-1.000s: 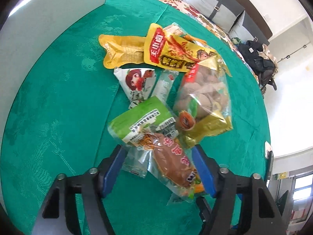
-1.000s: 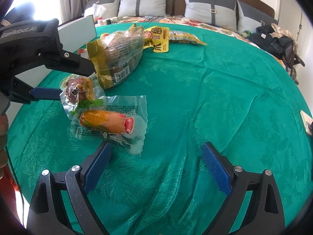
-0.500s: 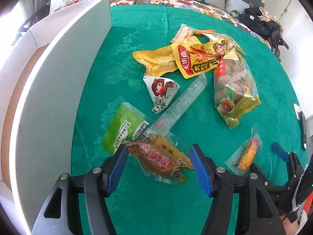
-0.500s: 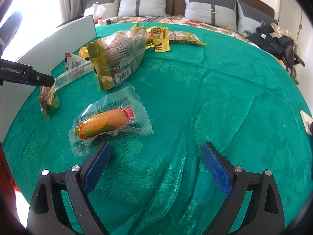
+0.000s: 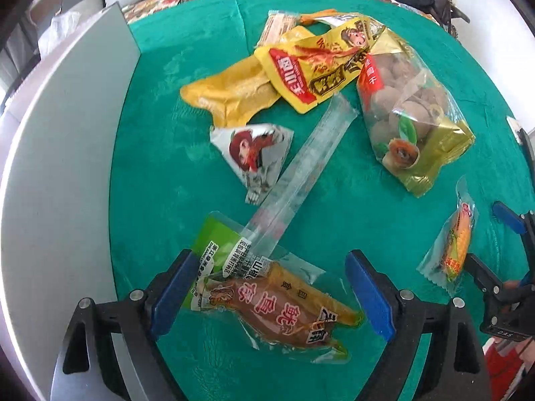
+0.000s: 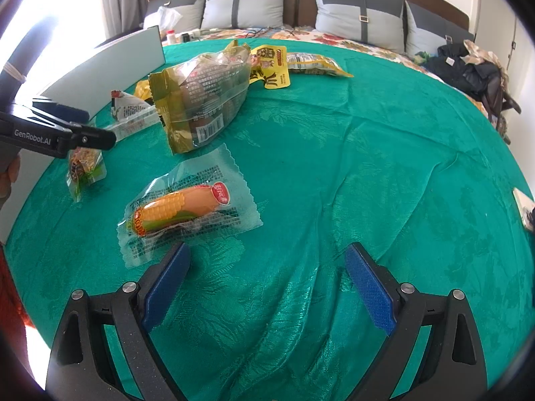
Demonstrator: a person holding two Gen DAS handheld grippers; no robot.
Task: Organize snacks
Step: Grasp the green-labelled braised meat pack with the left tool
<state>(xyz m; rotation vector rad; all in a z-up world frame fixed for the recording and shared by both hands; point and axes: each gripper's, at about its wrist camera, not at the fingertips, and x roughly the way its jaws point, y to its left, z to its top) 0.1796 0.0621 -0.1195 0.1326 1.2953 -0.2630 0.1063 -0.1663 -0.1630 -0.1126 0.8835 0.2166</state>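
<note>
My left gripper (image 5: 267,295) gapes wide around the light, slippery sausage packet (image 5: 277,307), so I'd pinch its firm middle.

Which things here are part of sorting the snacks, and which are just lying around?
Job: corn sausage pack, brown sausage pack, longan bag, yellow packs, triangle pack, clear stick pack.
Lying about: pillows, dark bag, white board.
</note>
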